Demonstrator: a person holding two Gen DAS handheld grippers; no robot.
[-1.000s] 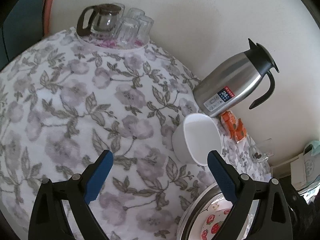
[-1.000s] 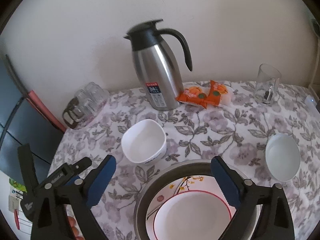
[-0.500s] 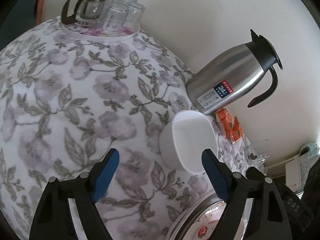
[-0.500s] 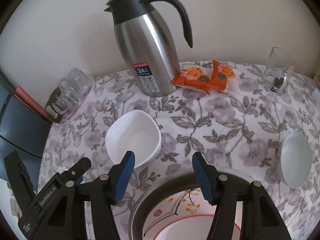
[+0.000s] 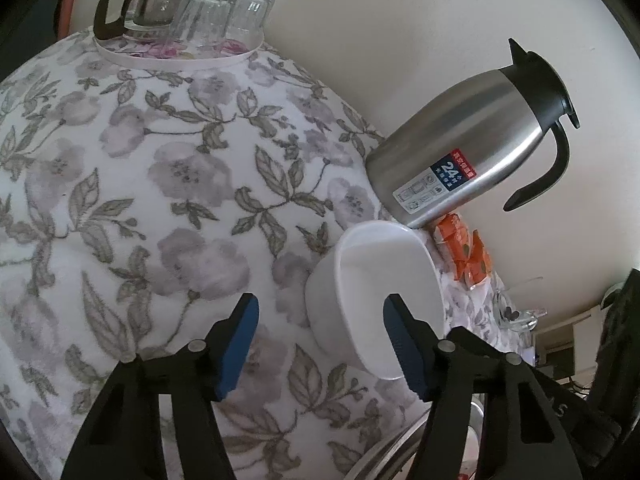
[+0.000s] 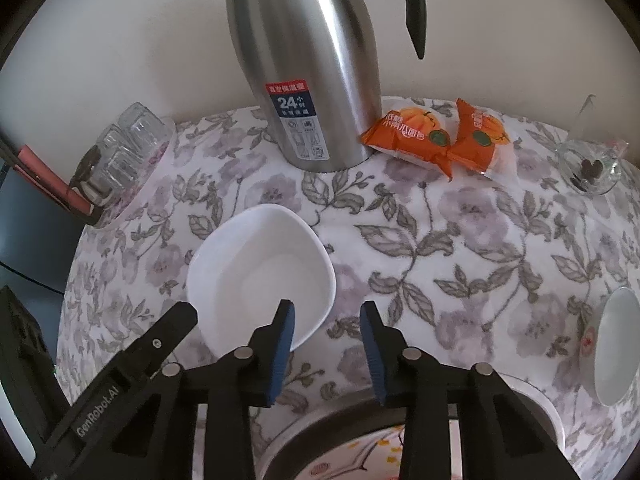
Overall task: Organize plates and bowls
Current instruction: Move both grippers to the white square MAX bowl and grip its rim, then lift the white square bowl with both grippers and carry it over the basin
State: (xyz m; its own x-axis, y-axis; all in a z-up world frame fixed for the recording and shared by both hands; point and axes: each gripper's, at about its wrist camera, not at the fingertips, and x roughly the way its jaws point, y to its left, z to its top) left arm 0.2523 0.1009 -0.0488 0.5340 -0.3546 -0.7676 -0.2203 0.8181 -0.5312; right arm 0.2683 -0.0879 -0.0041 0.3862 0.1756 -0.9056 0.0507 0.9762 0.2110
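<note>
A white squarish bowl [image 6: 260, 268] sits upright on the floral tablecloth in front of a steel thermos. My right gripper [image 6: 326, 320] is open and empty, its left finger over the bowl's near right rim, its right finger outside the bowl. In the left wrist view the same bowl [image 5: 380, 300] is ahead to the right. My left gripper [image 5: 320, 320] is open and empty, with its right finger over the bowl's opening. A second white bowl [image 6: 616, 348] sits at the far right. A steel basin [image 6: 532, 408] holding a patterned plate [image 6: 360, 464] is below my right gripper.
A steel thermos [image 6: 308, 64] stands behind the bowl near the wall. Two orange snack packets [image 6: 436, 136] and a glass cup [image 6: 592, 160] lie to its right. A tray with a glass pot and tumblers [image 5: 188, 12] stands at the table's far left.
Both grippers have moved forward and down toward the squarish bowl. The right gripper's jaws have narrowed a lot; the left gripper's jaws have narrowed somewhat.
</note>
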